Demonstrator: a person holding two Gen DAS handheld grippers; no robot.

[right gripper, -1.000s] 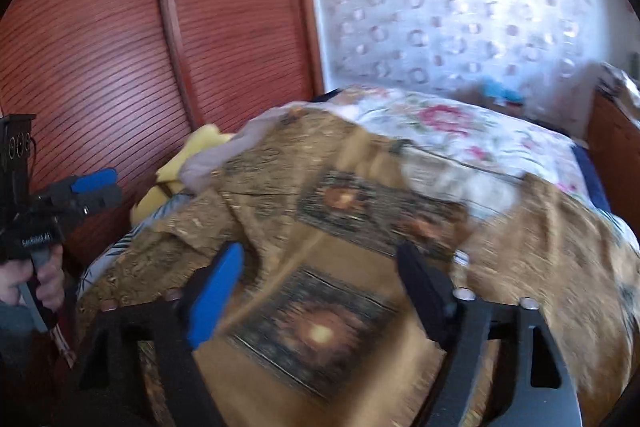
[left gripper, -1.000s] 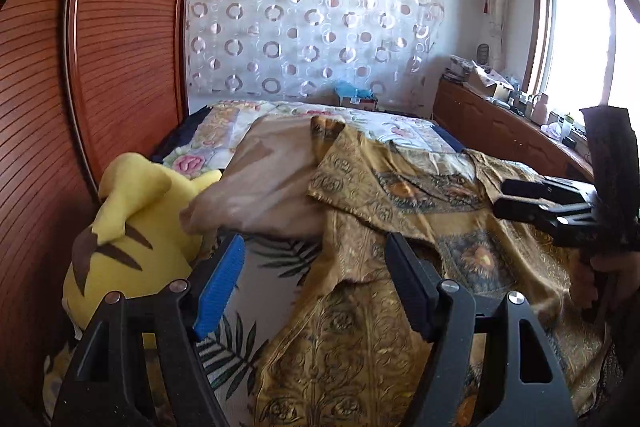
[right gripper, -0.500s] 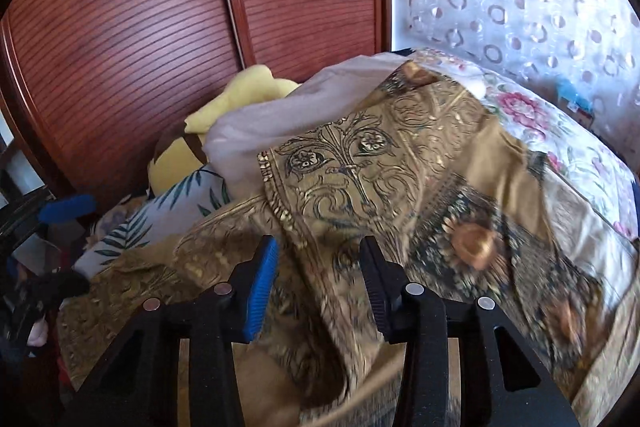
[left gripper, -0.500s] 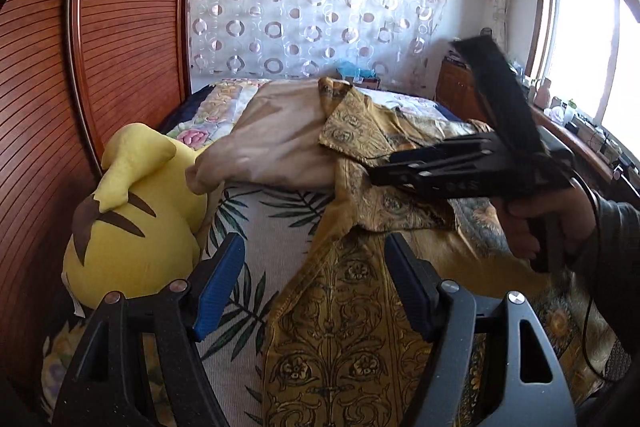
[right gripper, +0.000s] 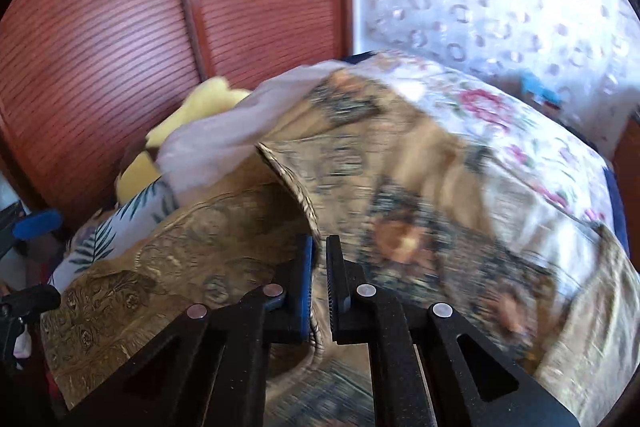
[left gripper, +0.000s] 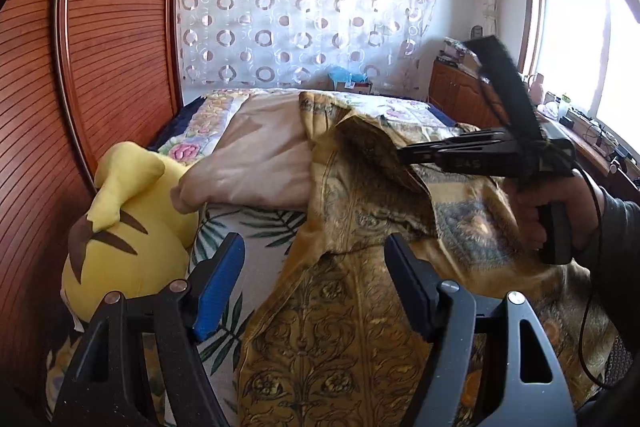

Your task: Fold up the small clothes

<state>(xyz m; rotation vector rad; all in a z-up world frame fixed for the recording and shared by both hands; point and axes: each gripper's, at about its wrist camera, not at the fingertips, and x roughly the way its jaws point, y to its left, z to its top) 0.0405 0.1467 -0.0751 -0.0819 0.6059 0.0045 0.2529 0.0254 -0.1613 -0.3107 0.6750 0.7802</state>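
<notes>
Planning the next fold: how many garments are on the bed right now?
1: the gold patterned garment, spread over the bed's near half with an edge pinched in the right gripper. The beige cloth beside it looks like bedding; more could lie underneath.

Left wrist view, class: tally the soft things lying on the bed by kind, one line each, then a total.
Gold patterned garment: 1
Yellow plush toy: 1
Beige pillow: 1
Total: 3
</notes>
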